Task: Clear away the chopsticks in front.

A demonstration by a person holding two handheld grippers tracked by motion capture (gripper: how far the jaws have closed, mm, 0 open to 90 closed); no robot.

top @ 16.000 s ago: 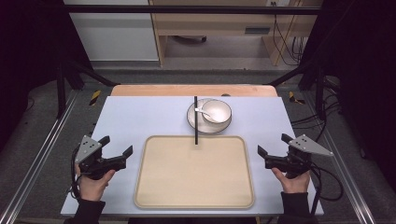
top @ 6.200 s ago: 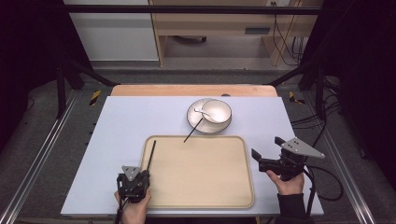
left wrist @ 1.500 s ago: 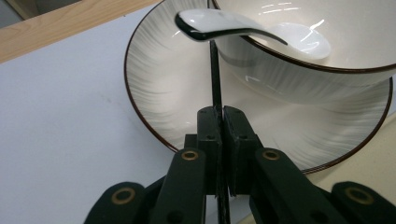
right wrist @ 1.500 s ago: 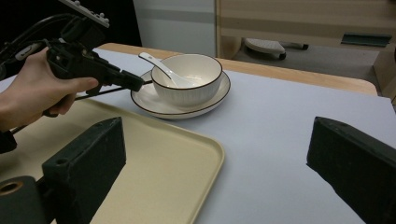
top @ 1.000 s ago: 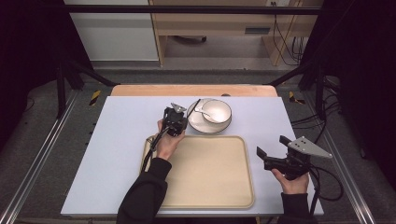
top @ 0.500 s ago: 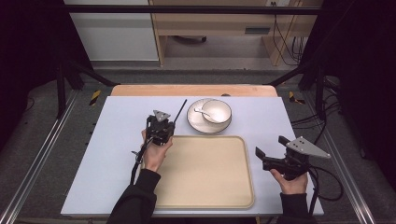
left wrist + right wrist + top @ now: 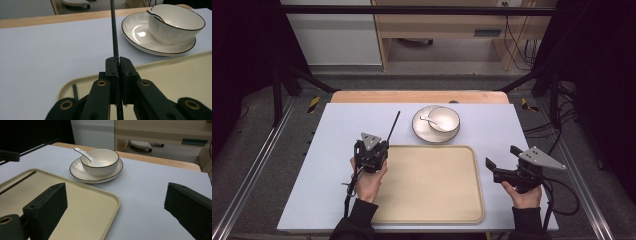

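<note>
Left gripper (image 7: pixel 379 146) clamped on the thin black ribbed chopstick (image 7: pixel 114 32) at the beige plastic tray's (image 7: pixel 462 212) edge, right gripper (image 7: pixel 498 167) agape and idle; next, I'd guess, lowering it flat onto the tray.

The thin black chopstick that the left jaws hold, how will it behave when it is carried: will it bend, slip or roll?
The black chopstick probably stays stiff: it runs straight far beyond the left gripper. It may pivot or slip, since the jaws pinch only a short stretch near one end. Laid on the tray, the slim rod might roll, though the raised rim should stop it.
</note>
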